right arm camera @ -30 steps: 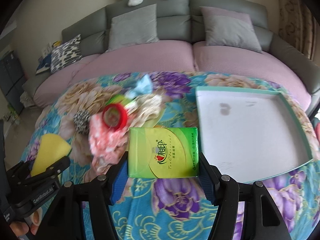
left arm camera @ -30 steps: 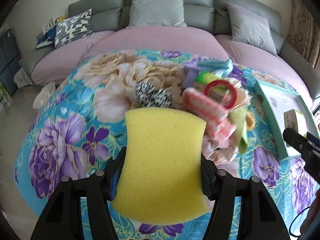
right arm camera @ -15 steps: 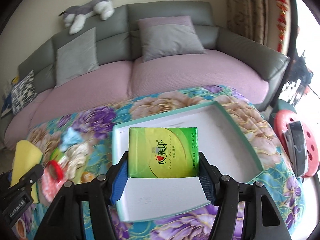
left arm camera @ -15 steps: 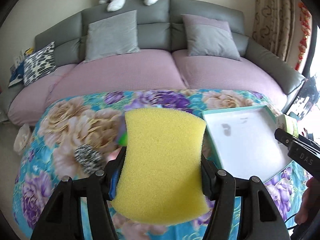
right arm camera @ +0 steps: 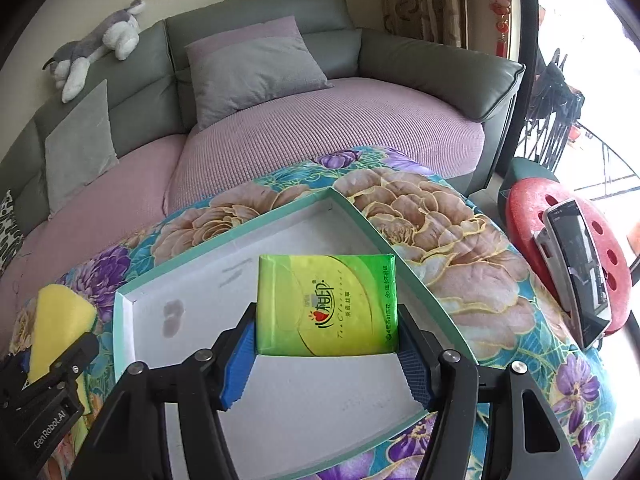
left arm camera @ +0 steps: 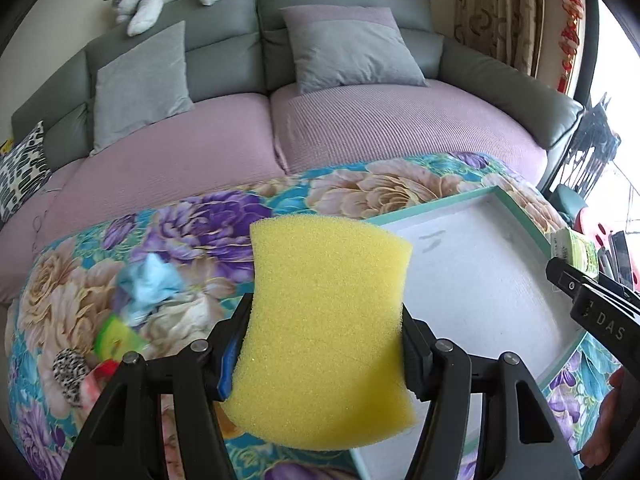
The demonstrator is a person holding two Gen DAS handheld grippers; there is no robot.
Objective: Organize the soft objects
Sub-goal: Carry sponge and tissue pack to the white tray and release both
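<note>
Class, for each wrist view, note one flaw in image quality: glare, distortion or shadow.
Left wrist view: fisheye bends the sofa; the window edge at right is blown out. Right wrist view: daylight at upper right is overexposed; dark vignette rings the corners; the tissue pack stays sharp.

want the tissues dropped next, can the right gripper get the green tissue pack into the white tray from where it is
Probably yes. The right gripper is shut on the green tissue pack over the bare white tray; nothing lies below it, and the left gripper's yellow sponge sits off to the side.
</note>
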